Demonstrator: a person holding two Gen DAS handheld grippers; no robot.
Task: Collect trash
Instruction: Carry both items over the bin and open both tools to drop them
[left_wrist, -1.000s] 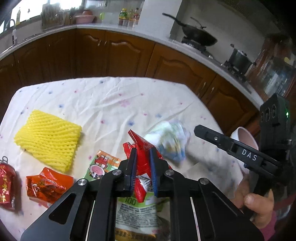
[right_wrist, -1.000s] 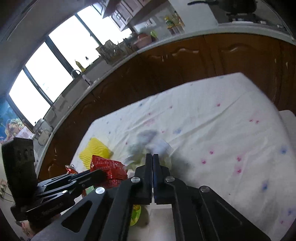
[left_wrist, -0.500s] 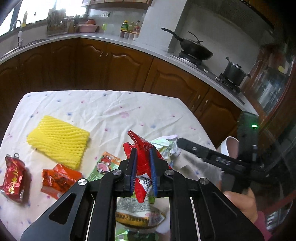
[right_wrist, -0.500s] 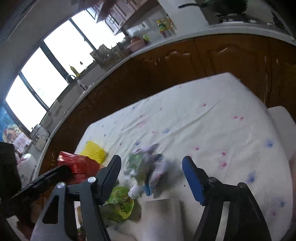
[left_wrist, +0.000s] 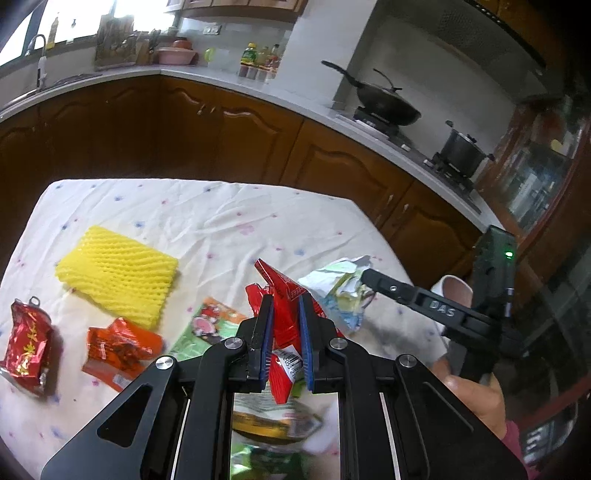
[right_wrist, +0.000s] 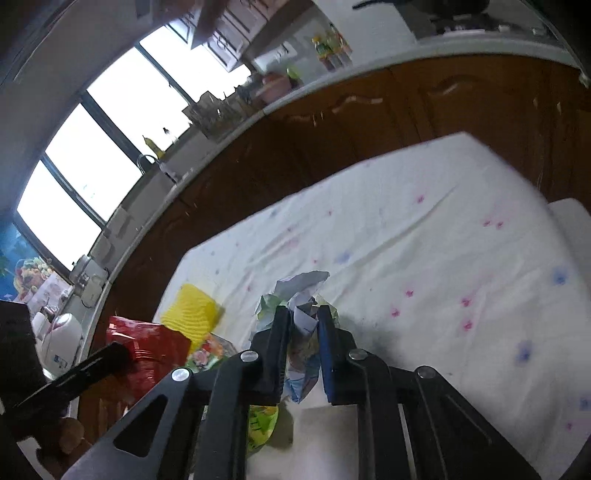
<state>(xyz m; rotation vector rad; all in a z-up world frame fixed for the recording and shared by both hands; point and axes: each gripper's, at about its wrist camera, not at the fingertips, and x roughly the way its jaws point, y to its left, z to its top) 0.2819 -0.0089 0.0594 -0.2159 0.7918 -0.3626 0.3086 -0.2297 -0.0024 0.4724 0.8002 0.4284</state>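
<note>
My left gripper (left_wrist: 286, 306) is shut on a red snack wrapper (left_wrist: 284, 295) and holds it above the table. My right gripper (right_wrist: 303, 314) is shut on a crumpled white and green paper wad (right_wrist: 301, 295), which also shows in the left wrist view (left_wrist: 340, 284). On the cloth lie a yellow foam net (left_wrist: 118, 269), an orange wrapper (left_wrist: 118, 347), a crushed red can (left_wrist: 27, 336) and a green wrapper (left_wrist: 207, 325). Below my left gripper are more wrappers (left_wrist: 273, 424), blurred.
The table has a white dotted cloth (left_wrist: 184, 221). Brown kitchen cabinets (left_wrist: 221, 136) run behind it, with a wok (left_wrist: 384, 103) and a pot (left_wrist: 461, 151) on the stove. A white object (right_wrist: 569, 218) stands past the table's right edge.
My right gripper opened wide around the paper wad, then closed on it. My left gripper has kept hold of the red wrapper and lifted back a little.
</note>
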